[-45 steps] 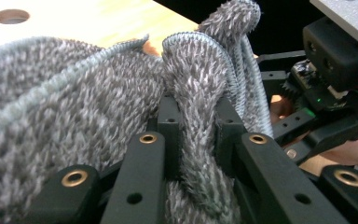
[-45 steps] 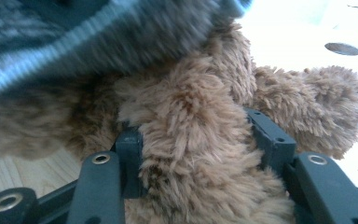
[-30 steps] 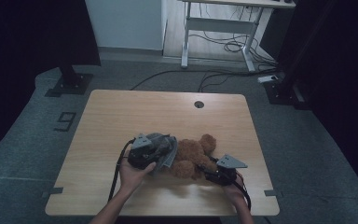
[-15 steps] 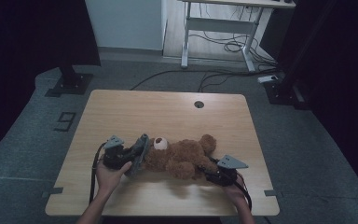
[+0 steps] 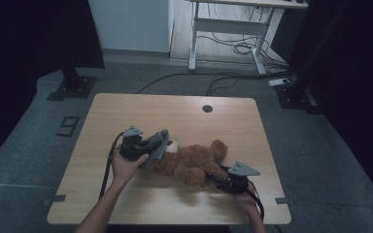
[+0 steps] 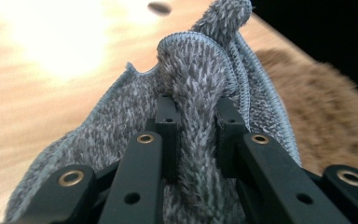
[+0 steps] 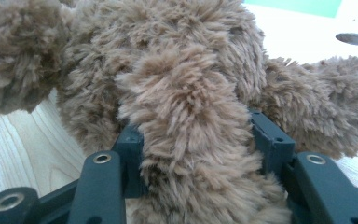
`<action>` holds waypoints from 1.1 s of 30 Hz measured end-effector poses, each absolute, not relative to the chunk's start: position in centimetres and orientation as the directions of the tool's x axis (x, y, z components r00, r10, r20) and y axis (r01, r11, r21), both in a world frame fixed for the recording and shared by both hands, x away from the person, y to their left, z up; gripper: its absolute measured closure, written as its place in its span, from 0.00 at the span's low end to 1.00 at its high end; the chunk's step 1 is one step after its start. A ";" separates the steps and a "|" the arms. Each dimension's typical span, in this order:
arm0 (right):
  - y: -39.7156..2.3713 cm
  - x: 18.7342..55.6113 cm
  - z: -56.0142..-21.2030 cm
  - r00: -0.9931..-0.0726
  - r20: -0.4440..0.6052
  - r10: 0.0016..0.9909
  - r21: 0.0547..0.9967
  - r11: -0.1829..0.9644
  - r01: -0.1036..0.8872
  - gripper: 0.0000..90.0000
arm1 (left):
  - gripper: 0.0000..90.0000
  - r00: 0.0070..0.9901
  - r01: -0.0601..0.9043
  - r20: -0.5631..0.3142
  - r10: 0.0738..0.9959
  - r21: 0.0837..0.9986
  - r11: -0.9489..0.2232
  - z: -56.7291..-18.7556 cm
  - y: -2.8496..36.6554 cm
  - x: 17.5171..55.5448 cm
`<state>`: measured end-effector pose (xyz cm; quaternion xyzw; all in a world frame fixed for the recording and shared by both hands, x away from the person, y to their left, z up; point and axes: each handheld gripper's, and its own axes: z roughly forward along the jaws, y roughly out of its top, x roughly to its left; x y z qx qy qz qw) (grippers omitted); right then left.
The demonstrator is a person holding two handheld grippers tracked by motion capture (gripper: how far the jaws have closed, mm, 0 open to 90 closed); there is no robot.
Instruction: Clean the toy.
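We note a brown teddy bear point(image 5: 192, 162), a grey cloth point(image 6: 186, 93) with blue-grey edging, and a light wooden table point(image 5: 184, 109).

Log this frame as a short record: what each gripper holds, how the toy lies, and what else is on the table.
left gripper: shut on a fold of the grey cloth, held at the bear's head end
right gripper: shut on one limb of the brown teddy bear
teddy bear: lying on its side along the table, head toward the left gripper
cloth: bunched, touching the bear's head
table: light wood, with a round dark hole near the far edge
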<state>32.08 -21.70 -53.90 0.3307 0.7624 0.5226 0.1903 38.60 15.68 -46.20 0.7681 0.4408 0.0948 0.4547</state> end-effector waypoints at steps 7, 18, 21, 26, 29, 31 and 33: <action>-21.5 32.1 -53.9 -0.713 0.047 0.699 0.920 0.247 0.303 0.54 | 0.85 0.508 0.697 -0.356 0.784 0.705 -0.131 -49.3 18.5 39.7; -21.7 32.2 -54.0 -0.707 0.054 0.705 0.921 0.239 0.308 0.54 | 0.85 0.494 0.761 -0.389 0.778 0.626 -0.170 -52.8 19.7 39.1; -21.7 32.2 -54.0 -0.708 0.049 0.705 0.921 0.243 0.306 0.54 | 0.84 0.489 0.758 -0.393 0.779 0.633 -0.157 -52.2 20.2 39.0; -21.9 32.3 -54.0 -0.706 0.048 0.707 0.919 0.245 0.308 0.54 | 0.83 0.530 0.666 -0.343 0.775 0.734 -0.131 -48.4 20.0 38.2; -22.0 32.3 -54.0 -0.708 0.044 0.704 0.920 0.248 0.304 0.54 | 0.83 0.591 0.582 -0.284 0.755 0.798 -0.156 -45.5 18.5 37.5; -21.9 32.3 -54.0 -0.709 0.041 0.704 0.921 0.249 0.301 0.54 | 0.83 0.629 0.544 -0.259 0.733 0.820 -0.177 -44.1 17.2 37.3; -21.9 32.2 -54.0 -0.708 0.039 0.705 0.921 0.250 0.300 0.54 | 0.83 0.651 0.532 -0.253 0.716 0.825 -0.192 -43.2 15.9 37.6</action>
